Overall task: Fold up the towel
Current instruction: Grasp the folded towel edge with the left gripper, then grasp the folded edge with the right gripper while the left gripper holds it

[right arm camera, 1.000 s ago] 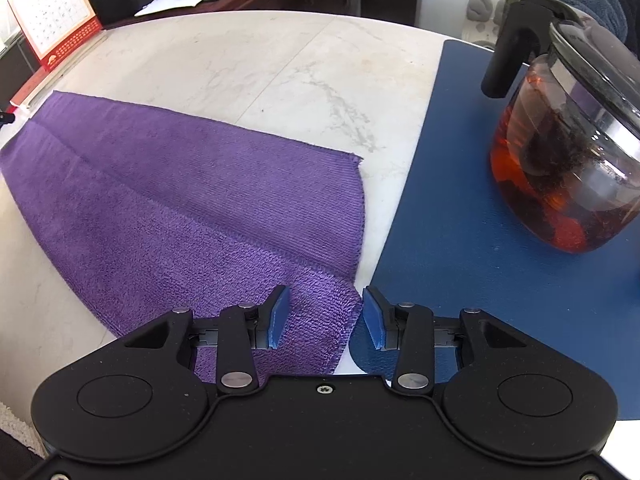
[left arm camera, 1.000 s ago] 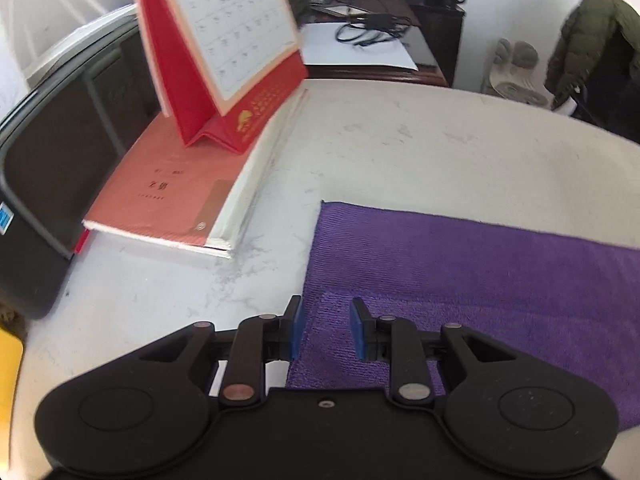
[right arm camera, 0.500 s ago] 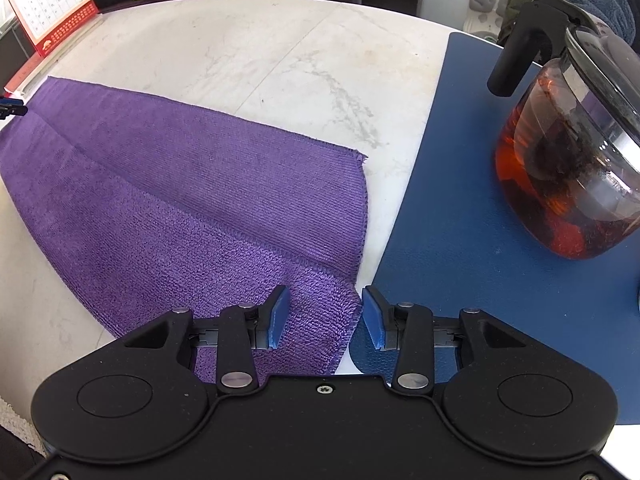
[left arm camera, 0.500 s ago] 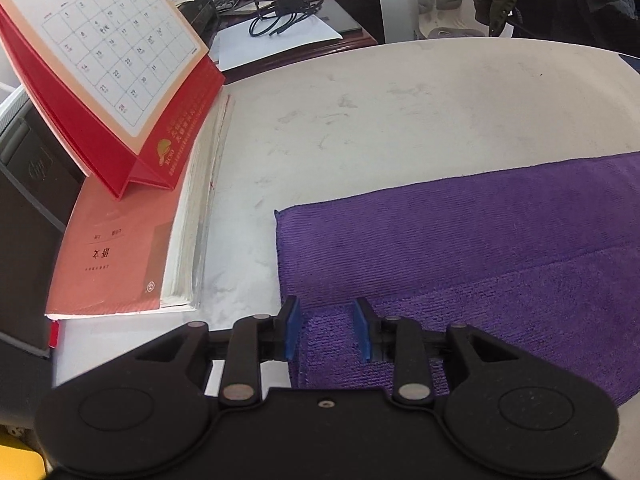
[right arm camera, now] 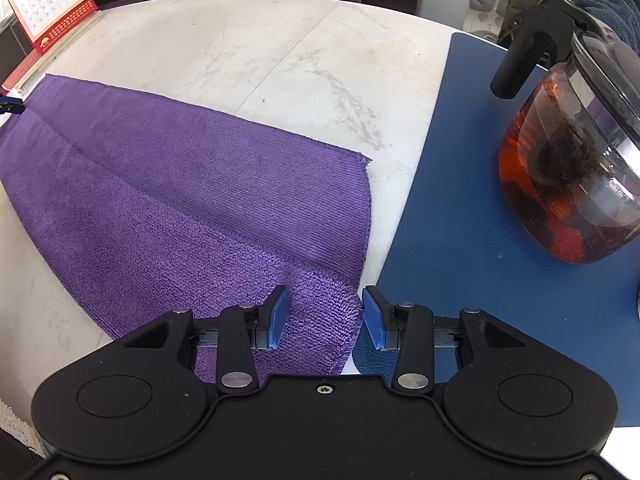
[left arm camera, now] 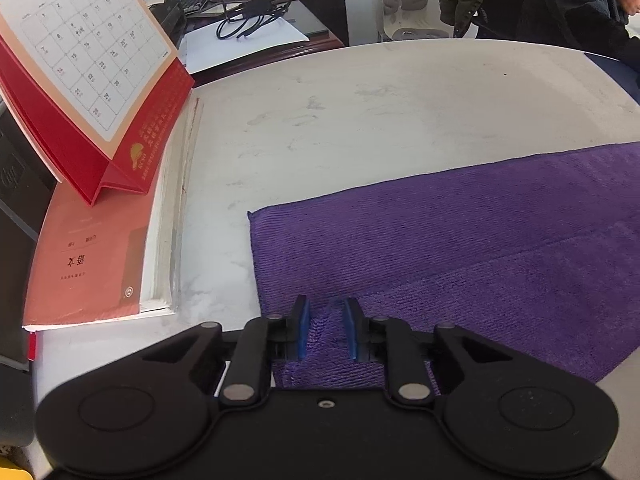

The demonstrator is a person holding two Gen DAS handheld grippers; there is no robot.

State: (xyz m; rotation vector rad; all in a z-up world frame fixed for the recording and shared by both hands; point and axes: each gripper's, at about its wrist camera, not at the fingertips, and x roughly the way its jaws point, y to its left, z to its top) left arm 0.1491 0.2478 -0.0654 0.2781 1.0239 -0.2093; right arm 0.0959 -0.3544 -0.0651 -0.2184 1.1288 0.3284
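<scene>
To start the fold cleanly, both near corners of the purple towel (left arm camera: 460, 248) should be pinched firmly and lifted together, so the edge stays straight. The towel lies flat on the counter (left arm camera: 380, 112). The left tool (left arm camera: 325, 328) is closing on a small ridge of cloth at one corner, while the right tool (right arm camera: 323, 316) stands open astride the other corner's edge.

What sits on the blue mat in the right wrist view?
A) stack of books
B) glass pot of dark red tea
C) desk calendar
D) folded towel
B: the glass pot with a black handle stands on the blue mat, right of the towel.
</scene>
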